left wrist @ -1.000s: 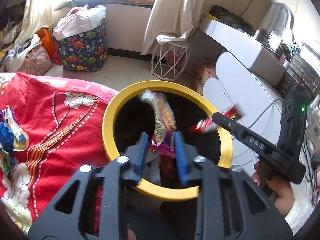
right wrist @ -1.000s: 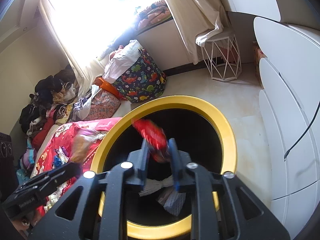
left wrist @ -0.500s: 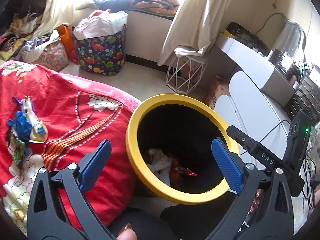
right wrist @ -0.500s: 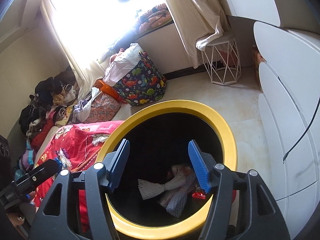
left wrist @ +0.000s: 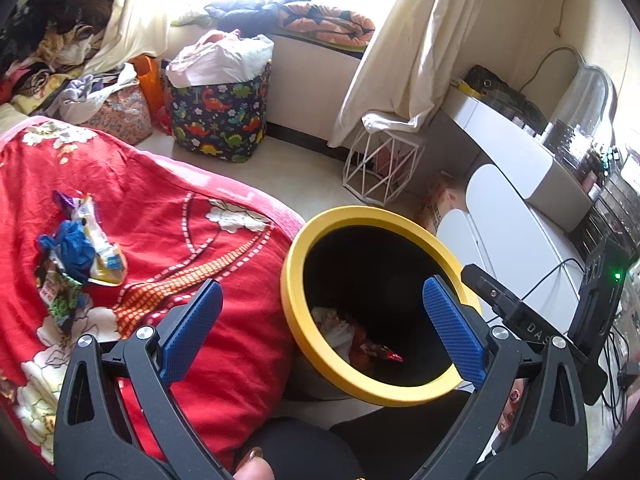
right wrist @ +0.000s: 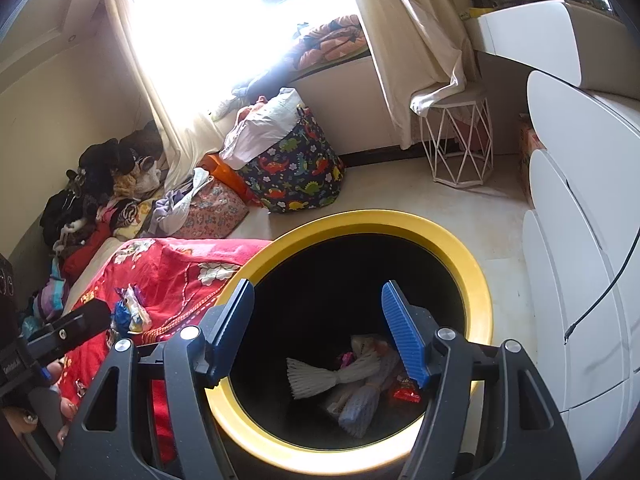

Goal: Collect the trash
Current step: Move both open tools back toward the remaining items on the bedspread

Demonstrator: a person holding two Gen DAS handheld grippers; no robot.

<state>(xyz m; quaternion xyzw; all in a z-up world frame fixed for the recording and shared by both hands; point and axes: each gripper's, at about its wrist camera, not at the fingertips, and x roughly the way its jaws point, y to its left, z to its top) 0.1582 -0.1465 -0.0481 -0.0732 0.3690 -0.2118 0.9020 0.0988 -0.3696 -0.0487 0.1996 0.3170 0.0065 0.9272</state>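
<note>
A black bin with a yellow rim (left wrist: 304,240) (right wrist: 472,256) stands beside the bed. Wrappers (left wrist: 372,350) and white foam netting (right wrist: 336,376) lie at its bottom. My left gripper (left wrist: 320,320) is open and empty, over the bin's near left edge. My right gripper (right wrist: 316,332) is open and empty above the bin mouth. More trash lies in a small pile on the red bedspread: blue, yellow and green wrappers (left wrist: 76,252), also in the right wrist view (right wrist: 130,314).
The red floral bedspread (left wrist: 192,240) fills the left. A dinosaur-print laundry bag (left wrist: 218,118), a white wire stool (left wrist: 380,168) and white drawers (right wrist: 580,240) stand around the bin. Clothes are piled by the window. A cable (right wrist: 600,292) hangs on the drawers.
Both grippers opened and dropped their wrappers into the bin. The left gripper has since pulled back and left, bringing the bedspread trash pile into view.
</note>
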